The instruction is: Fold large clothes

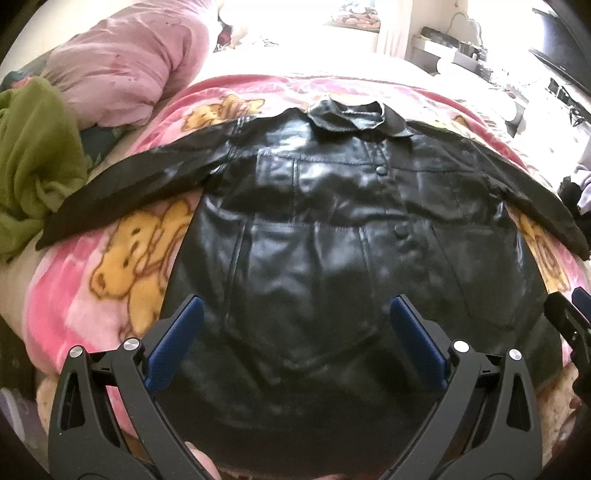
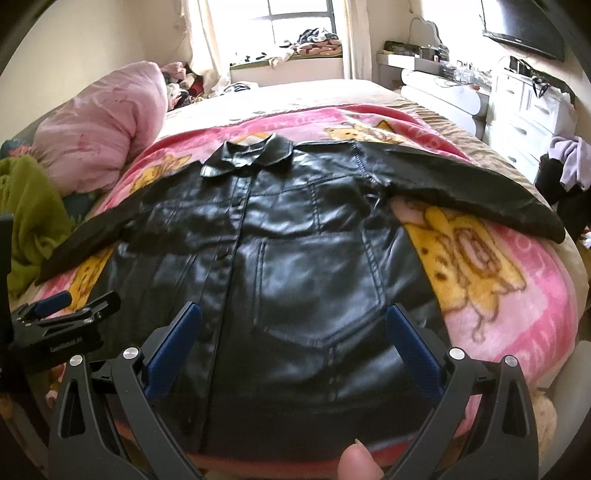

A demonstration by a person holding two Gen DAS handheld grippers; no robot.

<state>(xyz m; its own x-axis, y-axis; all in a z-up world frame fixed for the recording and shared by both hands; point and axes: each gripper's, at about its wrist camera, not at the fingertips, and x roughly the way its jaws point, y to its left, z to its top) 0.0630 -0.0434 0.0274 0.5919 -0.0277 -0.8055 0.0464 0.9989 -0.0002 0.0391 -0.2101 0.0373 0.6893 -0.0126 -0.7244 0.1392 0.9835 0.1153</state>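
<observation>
A black leather jacket point(image 1: 314, 236) lies flat and buttoned on a pink bear-print blanket point(image 1: 96, 295), collar far, both sleeves spread sideways. My left gripper point(image 1: 295, 314) hovers open above the jacket's lower hem, nothing between its blue pads. In the right wrist view the same jacket point(image 2: 295, 258) fills the middle, with its right sleeve point(image 2: 480, 192) stretched to the right. My right gripper point(image 2: 293, 321) is open over the lower front near the pocket. The left gripper point(image 2: 62, 310) shows at the left edge there; the right gripper point(image 1: 569, 317) peeks in at the left view's right edge.
A rolled pink quilt point(image 2: 99, 129) and a green cloth point(image 1: 33, 166) lie on the bed's left side. White drawers point(image 2: 524, 110) and dark clothes stand to the right of the bed. A window point(image 2: 295, 26) is at the back. A fingertip point(image 2: 356, 463) shows at the bottom.
</observation>
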